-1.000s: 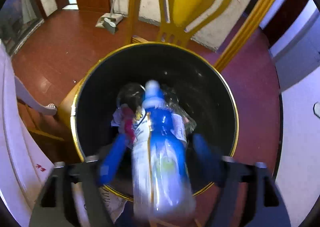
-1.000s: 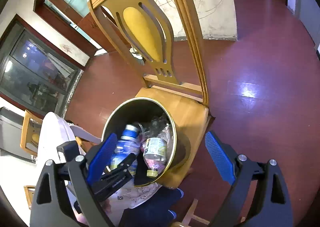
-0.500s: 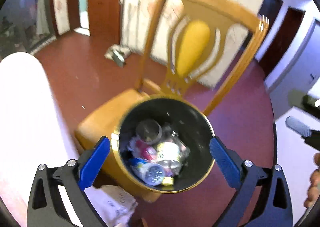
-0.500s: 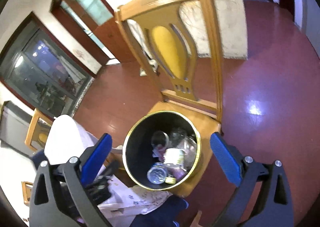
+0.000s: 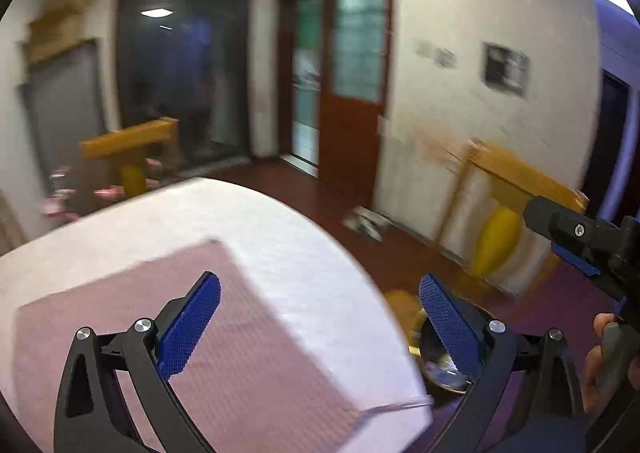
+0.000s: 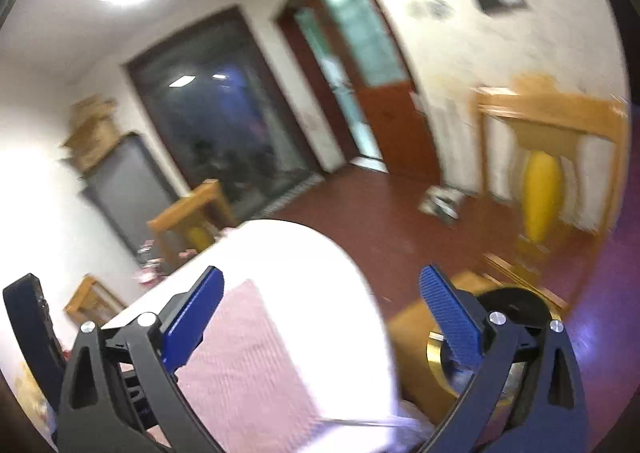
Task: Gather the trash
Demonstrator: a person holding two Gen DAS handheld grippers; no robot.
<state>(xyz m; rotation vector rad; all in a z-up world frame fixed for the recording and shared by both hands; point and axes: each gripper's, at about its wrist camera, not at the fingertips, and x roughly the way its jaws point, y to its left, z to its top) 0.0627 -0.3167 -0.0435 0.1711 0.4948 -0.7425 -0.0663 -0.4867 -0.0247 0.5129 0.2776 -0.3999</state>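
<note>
We see one bin (image 5: 430, 345), black inside with a gold rim, standing upright on the seat of a chair (image 5: 516, 177), its mouth facing up; in the left wrist view it sits low and right of centre, mostly behind our left gripper's right finger, and in the right wrist view (image 6: 516, 305) it is again low on the right, behind the right gripper's right finger. Something pale and shiny lies in the bottom of the bin (image 5: 440, 367), but blur and the finger in front keep us from counting the pieces or telling which way any of them points. Our left gripper (image 5: 320, 327) has its two blue pads spread wide with nothing between them; its jaws have just been opening. Our right gripper (image 6: 322, 321) is likewise spread wide and empty, its jaws having just opened the last bit. Both hang over the edge of a round white table (image 5: 280, 221) with a pink cloth (image 5: 200, 353) on it, just beside the bin. We count two grippers, one bin, one table, and at least three yellow-backed chairs: the one under the bin, a second (image 6: 192, 221) beyond the table, and a third (image 6: 94, 303) low at the left of the right wrist view. A small pale thing (image 5: 366, 221) lies on the red floor (image 5: 304, 193) by the wall, too blurred to name. At the right edge of the left wrist view a hand (image 5: 600, 361) holds the right gripper's grip.
</note>
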